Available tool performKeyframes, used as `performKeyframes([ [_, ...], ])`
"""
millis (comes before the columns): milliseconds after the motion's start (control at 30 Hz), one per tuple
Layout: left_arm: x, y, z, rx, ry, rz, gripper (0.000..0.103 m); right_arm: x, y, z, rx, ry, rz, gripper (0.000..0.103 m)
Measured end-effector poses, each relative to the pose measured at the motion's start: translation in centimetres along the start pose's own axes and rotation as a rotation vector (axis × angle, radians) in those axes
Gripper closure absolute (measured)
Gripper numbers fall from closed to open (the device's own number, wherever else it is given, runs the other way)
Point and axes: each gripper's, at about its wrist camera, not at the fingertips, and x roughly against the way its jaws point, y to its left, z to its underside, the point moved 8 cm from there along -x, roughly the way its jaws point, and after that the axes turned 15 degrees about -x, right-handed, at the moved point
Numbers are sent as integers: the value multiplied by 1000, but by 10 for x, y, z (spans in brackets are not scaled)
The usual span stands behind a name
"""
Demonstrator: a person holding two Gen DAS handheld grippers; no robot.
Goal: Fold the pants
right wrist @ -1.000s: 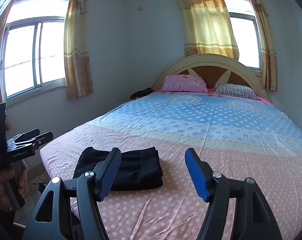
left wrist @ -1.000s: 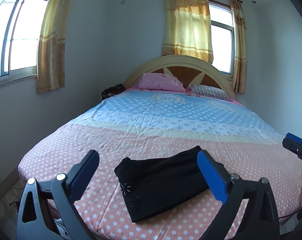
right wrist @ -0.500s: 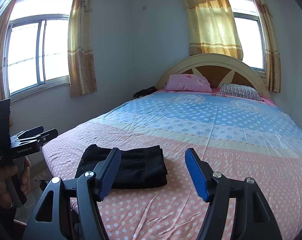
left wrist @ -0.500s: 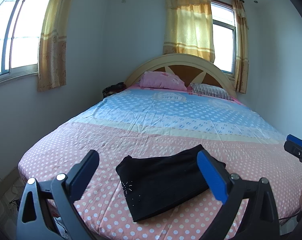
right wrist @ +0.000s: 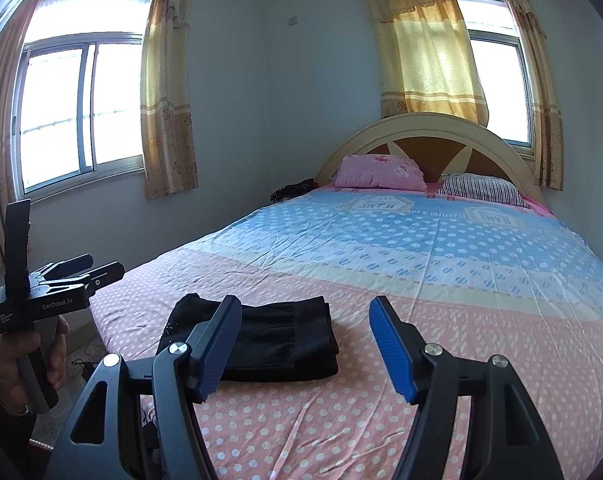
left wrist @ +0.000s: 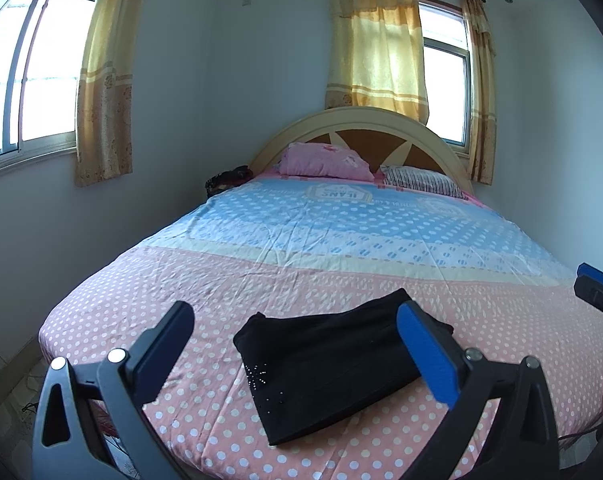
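The black pants [left wrist: 329, 364] lie folded into a flat rectangle on the pink dotted foot of the bed [left wrist: 221, 280], with small studs near one corner. They also show in the right wrist view [right wrist: 281, 340]. My left gripper [left wrist: 297, 344] is open and empty, held back from the bed above the pants. My right gripper [right wrist: 305, 340] is open and empty, just right of the pants. The left gripper also shows at the left edge of the right wrist view [right wrist: 81, 272], and the right gripper at the right edge of the left wrist view [left wrist: 597, 296].
A pink pillow [left wrist: 325, 162] and a striped pillow [left wrist: 421, 182] lie at the headboard. A dark bundle [left wrist: 227, 180] sits at the bed's far left corner. Walls, windows and curtains surround the bed. Floor with cables shows at the bed's left foot [right wrist: 81, 364].
Both grippers have drawn back and tilted up slightly from the bed. The folded pants have not moved.
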Motion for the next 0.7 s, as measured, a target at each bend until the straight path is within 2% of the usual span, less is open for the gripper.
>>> performKeyframes([
  [167, 0, 0, -3, -3, 3, 3, 0, -1, 0, 1, 1, -3, 3, 35],
  [233, 3, 1, -5, -6, -13, -24, 0, -2, -1, 2, 0, 0, 4, 35],
  [400, 11, 0, -12, -7, -45, -29, 0, -2, -2, 2, 0, 1, 9, 35],
  [700, 5, 0, -9, -11, -21, -41, 0, -4, -2, 5, 11, 8, 15, 35],
])
